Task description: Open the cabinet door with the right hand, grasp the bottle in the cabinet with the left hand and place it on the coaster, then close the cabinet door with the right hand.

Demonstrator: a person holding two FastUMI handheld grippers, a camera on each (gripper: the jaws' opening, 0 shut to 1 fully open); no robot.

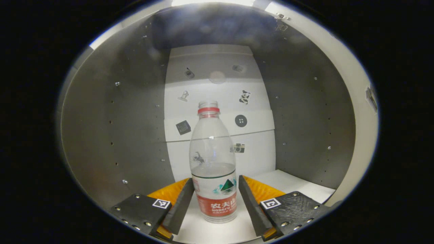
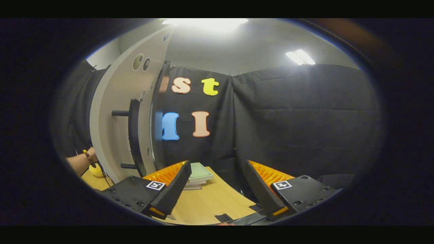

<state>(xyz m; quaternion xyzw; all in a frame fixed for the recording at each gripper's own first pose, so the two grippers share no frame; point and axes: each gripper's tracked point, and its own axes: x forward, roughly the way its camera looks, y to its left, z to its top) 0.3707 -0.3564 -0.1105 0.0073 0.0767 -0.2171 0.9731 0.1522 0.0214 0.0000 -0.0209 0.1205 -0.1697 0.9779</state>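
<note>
A clear plastic bottle (image 1: 213,162) with a red neck ring and a red-and-white label stands upright on the white floor of the cabinet (image 1: 298,183), partly filled with water. My left gripper (image 1: 215,183) reaches into the cabinet, and its two fingers press on the bottle's lower sides at label height. In the right gripper view the cabinet door (image 2: 115,112) stands swung open on the left, its black bar handle (image 2: 134,135) facing me. My right gripper (image 2: 217,183) hangs open over the wooden table (image 2: 210,200), a short way right of the handle and holding nothing.
Grey cabinet side walls (image 1: 112,135) close in on both sides of the bottle, and the white back panel (image 1: 220,91) carries small stickers. A stack of books (image 2: 198,174) lies on the table. A person's forearm (image 2: 79,162) with a bracelet shows at the far left.
</note>
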